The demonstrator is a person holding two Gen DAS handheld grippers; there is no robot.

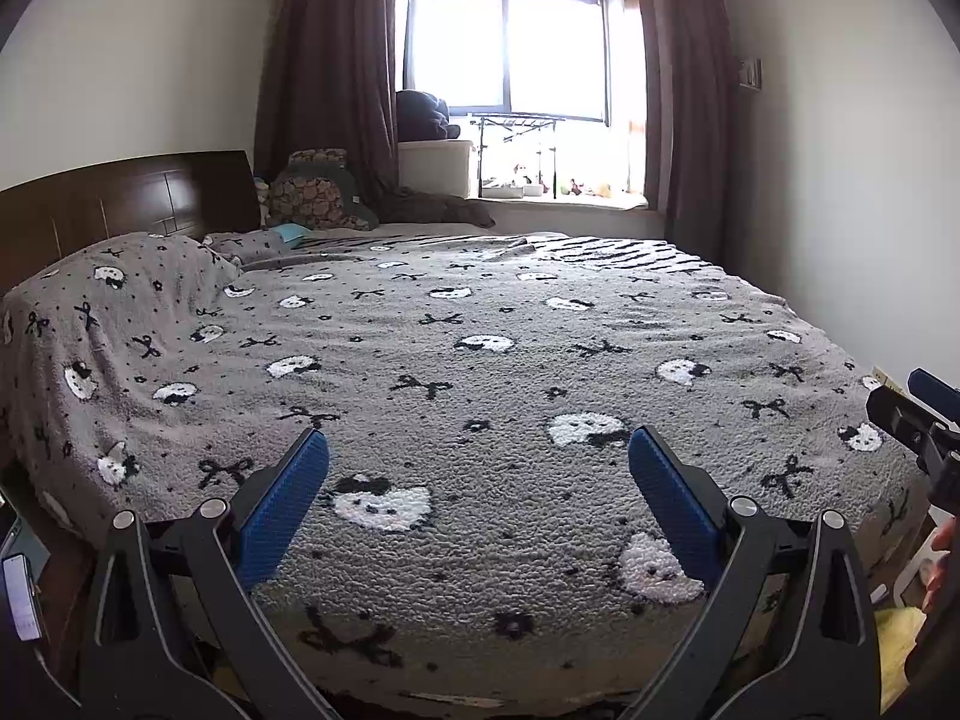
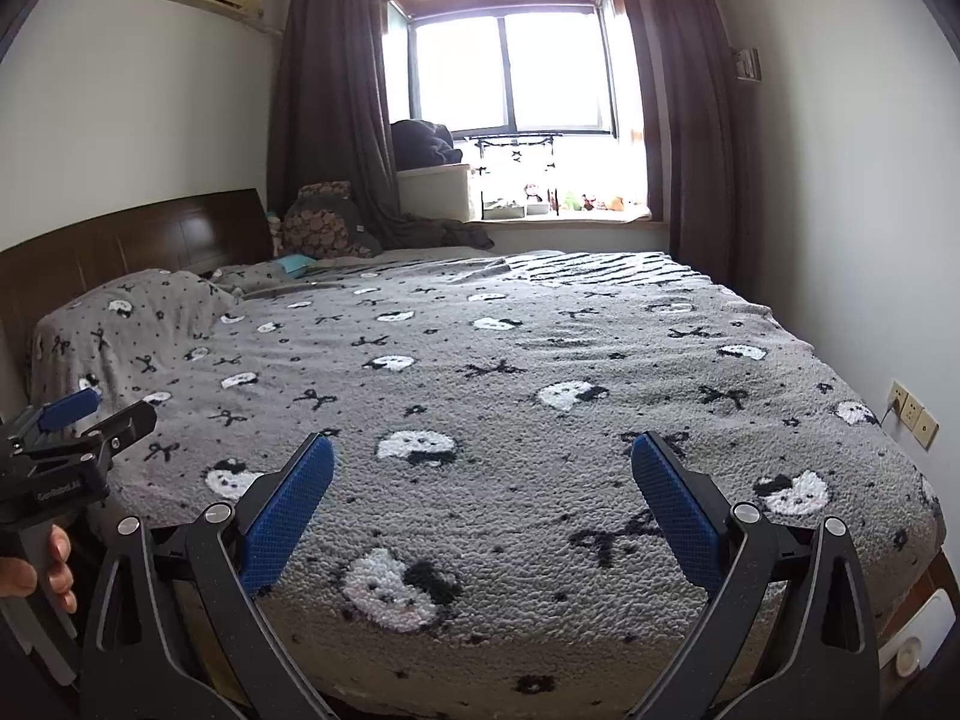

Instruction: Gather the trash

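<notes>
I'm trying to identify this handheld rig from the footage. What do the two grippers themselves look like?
Both match: the left gripper and right gripper have matte black angular arms with silver round pivot bolts, ending in flat fingers faced with blue, finely textured pads. Seen from the side in the right wrist view, the left gripper's black body carries small white lettering, too small to read surely. No cables or sleeves show.

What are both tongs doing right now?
Left tongs: open, holding nothing, above the bed.
Right tongs: open, holding nothing.
</notes>
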